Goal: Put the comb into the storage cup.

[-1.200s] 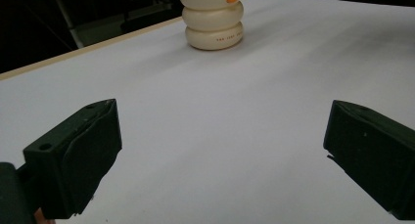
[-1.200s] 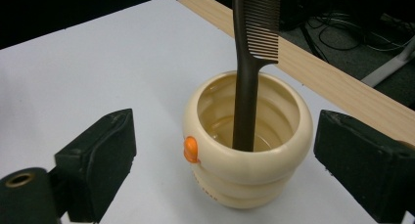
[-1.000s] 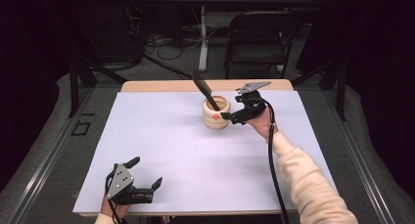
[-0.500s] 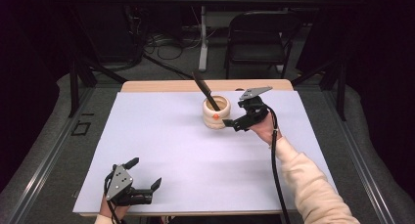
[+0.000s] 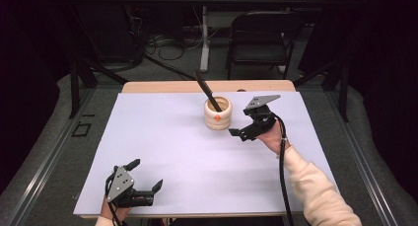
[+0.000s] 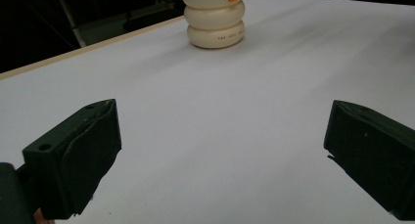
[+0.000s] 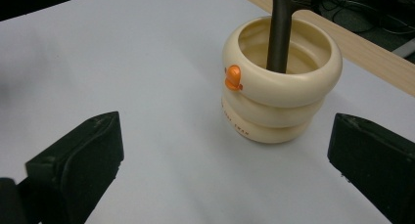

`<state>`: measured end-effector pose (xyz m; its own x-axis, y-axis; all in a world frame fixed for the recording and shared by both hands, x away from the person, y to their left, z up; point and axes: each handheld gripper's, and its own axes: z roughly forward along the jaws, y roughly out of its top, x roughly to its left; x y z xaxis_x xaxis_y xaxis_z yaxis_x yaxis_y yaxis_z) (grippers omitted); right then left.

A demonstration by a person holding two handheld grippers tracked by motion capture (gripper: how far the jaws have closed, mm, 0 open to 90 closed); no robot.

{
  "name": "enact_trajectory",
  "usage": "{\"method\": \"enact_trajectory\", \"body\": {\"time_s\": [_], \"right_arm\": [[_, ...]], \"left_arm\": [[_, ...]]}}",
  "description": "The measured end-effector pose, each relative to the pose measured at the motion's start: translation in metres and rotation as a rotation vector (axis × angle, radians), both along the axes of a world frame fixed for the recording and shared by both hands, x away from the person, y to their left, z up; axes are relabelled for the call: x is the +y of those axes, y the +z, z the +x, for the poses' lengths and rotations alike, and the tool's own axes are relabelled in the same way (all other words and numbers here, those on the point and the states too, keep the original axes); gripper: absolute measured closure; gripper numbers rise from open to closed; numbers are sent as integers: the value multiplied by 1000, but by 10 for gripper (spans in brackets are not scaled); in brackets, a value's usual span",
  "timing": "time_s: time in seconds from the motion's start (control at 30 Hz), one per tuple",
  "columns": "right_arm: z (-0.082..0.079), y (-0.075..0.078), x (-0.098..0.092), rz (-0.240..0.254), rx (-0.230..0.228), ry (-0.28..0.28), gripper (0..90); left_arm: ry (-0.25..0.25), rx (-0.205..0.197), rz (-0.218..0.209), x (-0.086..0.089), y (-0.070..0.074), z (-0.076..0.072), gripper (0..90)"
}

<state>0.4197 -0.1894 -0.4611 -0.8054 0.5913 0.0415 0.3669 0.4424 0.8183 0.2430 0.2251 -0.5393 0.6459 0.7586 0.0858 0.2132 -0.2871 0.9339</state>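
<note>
A cream ringed cup (image 5: pixel 217 114) with an orange spot stands far of the table's centre, and a black utensil (image 5: pixel 204 88) leans in it. My right gripper (image 5: pixel 238 121) hovers just right of the cup, apart from it; its jaws have just been opening and stand wide with nothing between them. In the right gripper view the cup (image 7: pixel 281 87) and the utensil's handle (image 7: pixel 281 33) lie ahead of that gripper (image 7: pixel 225 170). My left gripper (image 5: pixel 147 174) rests open and empty at the near left corner. The left gripper view shows the cup (image 6: pixel 215 18) far beyond its gripper (image 6: pixel 220 160).
A white sheet (image 5: pixel 172 137) covers the table, with a wooden strip (image 5: pixel 162 87) bare along the far edge. A dark chair (image 5: pixel 261 33) and cables stand on the floor behind the table. A person's cream sleeve (image 5: pixel 315 191) reaches in from the lower right.
My right gripper has drawn back from the cup's rim toward the right and the near side. The cup, the utensil and my left gripper have stayed put.
</note>
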Motion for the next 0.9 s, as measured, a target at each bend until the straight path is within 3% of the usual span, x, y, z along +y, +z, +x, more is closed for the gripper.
{"method": "enact_trajectory", "body": {"time_s": [0.9], "right_arm": [[-42,-10,-16,-35,-36,31,0]], "left_arm": [[-2,2,1,0,0,0,4]]}}
